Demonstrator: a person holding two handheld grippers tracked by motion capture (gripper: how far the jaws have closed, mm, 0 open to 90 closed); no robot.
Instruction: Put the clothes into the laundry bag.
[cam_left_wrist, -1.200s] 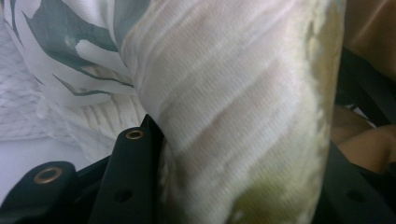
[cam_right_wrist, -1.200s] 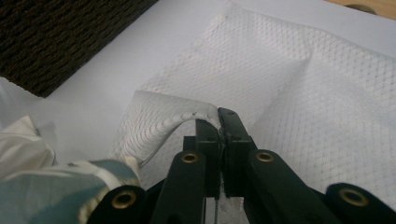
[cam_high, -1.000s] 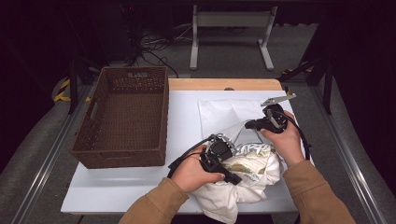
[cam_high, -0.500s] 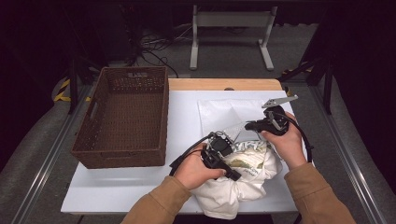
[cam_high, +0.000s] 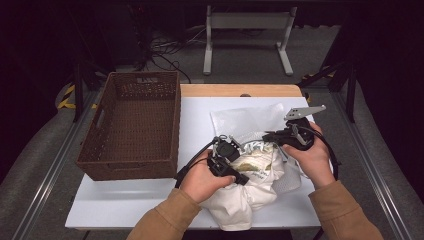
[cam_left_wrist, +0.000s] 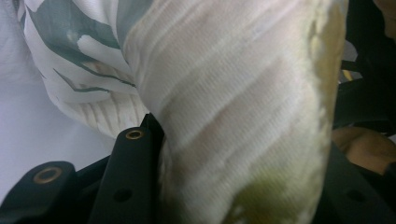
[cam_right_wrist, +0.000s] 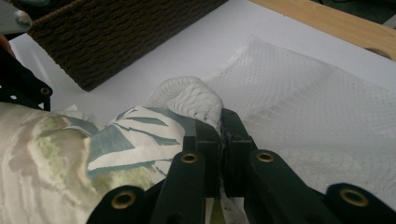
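- Leaf-print cloth (cam_high: 252, 165) lies bunched on the near right of the desk (cam_high: 150, 200), on top of a white mesh laundry bag (cam_high: 245, 122).
- Left claw (cam_high: 231, 172) grips a thick fold of the cloth; right claw (cam_high: 267, 136) is pinched closed on a mesh edge bunched with cloth (cam_right_wrist: 196, 100).
- Since a second ago we see the bundle pulled more compact, and the right claw has lifted its edge slightly.
- We judge this opens the bag mouth for stuffing.
- Wicker basket (cam_high: 132, 125) stands to the left, apart.
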